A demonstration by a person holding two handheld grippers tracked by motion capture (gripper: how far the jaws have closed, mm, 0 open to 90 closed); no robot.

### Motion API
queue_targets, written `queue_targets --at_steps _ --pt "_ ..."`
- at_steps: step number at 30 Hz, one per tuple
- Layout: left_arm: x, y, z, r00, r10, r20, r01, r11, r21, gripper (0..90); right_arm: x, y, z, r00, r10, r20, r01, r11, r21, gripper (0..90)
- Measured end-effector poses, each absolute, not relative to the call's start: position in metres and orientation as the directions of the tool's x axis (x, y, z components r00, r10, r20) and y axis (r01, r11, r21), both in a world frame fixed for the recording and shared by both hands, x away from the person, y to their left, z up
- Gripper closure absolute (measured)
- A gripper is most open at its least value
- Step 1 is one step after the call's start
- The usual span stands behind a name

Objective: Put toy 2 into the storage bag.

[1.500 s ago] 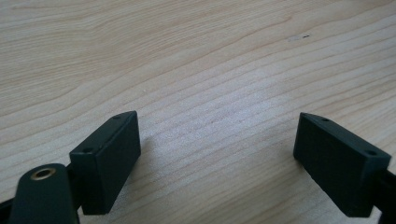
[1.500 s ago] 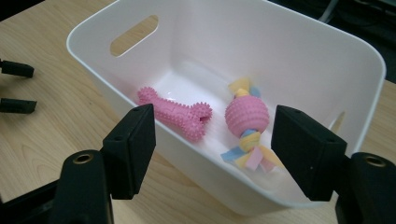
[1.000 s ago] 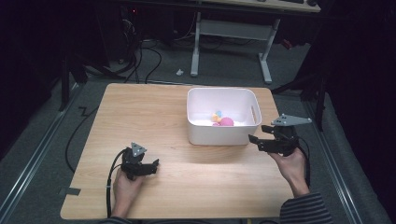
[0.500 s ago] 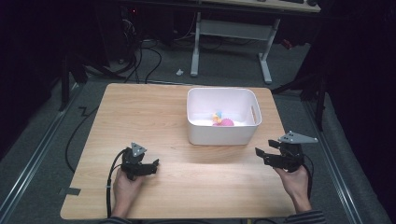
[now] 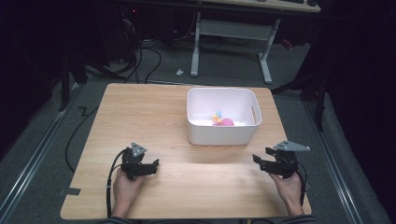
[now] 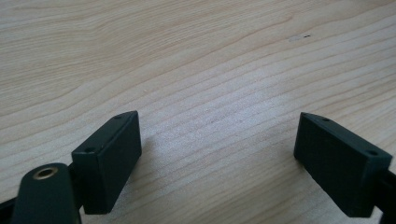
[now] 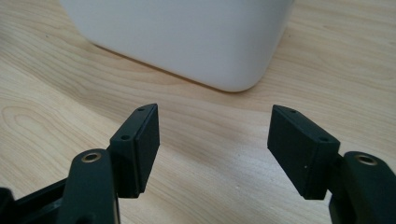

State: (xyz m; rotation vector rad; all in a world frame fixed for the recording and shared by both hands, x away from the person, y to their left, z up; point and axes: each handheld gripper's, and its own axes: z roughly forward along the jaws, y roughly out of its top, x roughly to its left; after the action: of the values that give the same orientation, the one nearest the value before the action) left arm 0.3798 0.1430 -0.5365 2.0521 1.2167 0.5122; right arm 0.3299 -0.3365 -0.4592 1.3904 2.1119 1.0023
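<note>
Left hand-held gripper (image 5: 150,166) at 7 o'clock on tabletop (image 5: 140,116), jaws apart, nothing between. Right hand-held gripper (image 5: 259,158) at 5 o'clock, jaws apart, empty. White bin (image 5: 219,133) near 1 o'clock, toys (image 5: 221,119) inside.

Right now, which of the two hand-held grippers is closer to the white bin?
The right hand-held gripper, just off the white bin's near right corner; the left hand-held gripper sits farther away.
</note>
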Motion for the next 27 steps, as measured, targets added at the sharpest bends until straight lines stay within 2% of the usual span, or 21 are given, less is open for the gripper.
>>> queue_targets --at_steps 15,22,27 --pt "0.380 0.143 -0.537 0.484 0.875 -0.011 0.604 -0.325 0.727 15.1 0.341 -0.331 -0.502 -0.396 0.916 0.061 0.658 0.237 0.715 34.6" --pt "0.380 0.143 -0.537 0.484 0.875 -0.010 0.604 -0.325 0.727 15.1 0.347 -0.329 -0.523 -0.386 0.923 0.014 0.680 0.274 0.681 34.1" --pt "0.380 0.143 -0.537 0.484 0.875 -0.010 0.604 -0.326 0.727 15.1 0.346 -0.327 -0.528 -0.389 0.921 -0.017 0.645 0.286 0.709 30.6"
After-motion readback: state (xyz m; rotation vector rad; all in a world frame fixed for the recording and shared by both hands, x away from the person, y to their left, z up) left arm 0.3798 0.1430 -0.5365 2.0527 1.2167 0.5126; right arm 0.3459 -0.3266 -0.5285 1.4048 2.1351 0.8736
